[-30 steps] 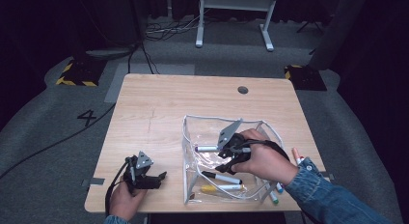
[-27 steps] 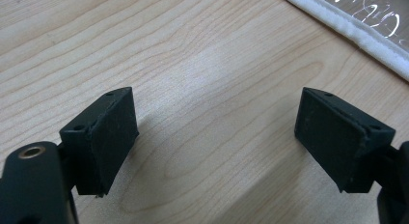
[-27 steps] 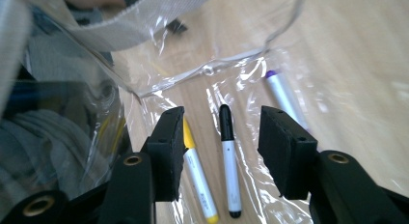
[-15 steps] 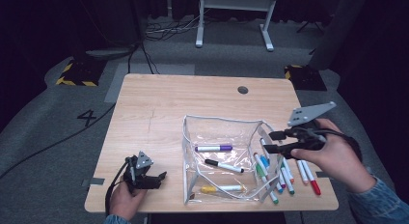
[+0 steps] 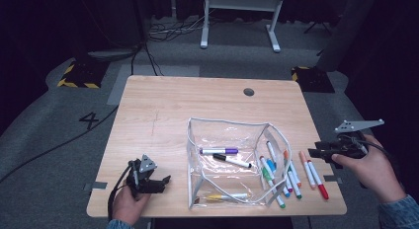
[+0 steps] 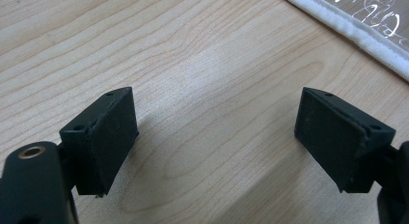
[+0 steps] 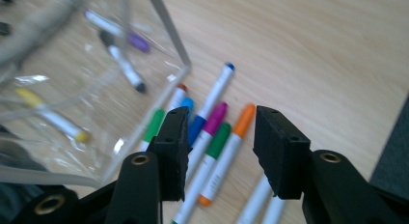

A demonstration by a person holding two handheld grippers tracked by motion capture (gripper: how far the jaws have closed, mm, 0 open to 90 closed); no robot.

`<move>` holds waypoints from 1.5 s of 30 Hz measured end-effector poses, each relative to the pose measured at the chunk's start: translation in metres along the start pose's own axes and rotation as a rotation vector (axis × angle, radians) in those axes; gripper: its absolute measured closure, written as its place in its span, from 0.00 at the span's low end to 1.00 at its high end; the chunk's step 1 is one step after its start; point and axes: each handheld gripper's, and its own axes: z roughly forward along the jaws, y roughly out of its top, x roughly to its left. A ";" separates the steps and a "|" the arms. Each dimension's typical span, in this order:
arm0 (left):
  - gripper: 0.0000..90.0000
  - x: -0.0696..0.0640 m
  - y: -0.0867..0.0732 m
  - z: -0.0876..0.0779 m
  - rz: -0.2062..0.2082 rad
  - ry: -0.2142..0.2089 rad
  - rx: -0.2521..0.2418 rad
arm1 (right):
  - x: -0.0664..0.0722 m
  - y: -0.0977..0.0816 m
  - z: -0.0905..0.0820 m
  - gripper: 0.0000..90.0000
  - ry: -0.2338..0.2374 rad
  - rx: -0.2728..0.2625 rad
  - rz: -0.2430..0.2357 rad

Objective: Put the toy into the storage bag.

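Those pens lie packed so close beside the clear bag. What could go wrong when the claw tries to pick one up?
The markers lie side by side and touching, so the right claw, open above them, may pinch two at once or knock neighbours rolling.

Some lie tight against the clear pouch, so a jaw could catch its floppy wall and drag it.

The red marker lies near the table's edge; a nudge might send it off.

In the high view the table (image 5: pixel 197 110) is evenly lit from above, while the floor around it is dim and the far corners almost black. The left gripper view is sharp, with soft shadows under the jaws. The right gripper view is blurred, and the clear pouch (image 7: pixel 58 89) shows pale glare.
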 end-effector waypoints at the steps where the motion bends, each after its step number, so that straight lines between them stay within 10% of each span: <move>1: 0.17 0.000 0.000 0.000 0.000 0.000 0.000 | -0.006 -0.007 0.005 0.64 -0.010 0.010 0.016; 16: 0.17 0.000 0.000 0.000 0.001 0.002 -0.001 | -0.057 -0.083 0.064 0.69 -0.114 0.184 0.182; 29: 0.17 0.000 0.000 0.000 0.000 0.000 0.000 | -0.055 -0.098 0.089 0.83 -0.177 0.284 0.223; 36: 0.17 0.000 0.000 0.000 -0.001 0.000 -0.001 | -0.059 -0.096 0.080 0.85 -0.203 0.254 0.291; 45: 0.17 0.000 0.000 0.000 0.001 0.001 0.000 | -0.038 -0.061 0.035 0.85 -0.115 0.136 0.208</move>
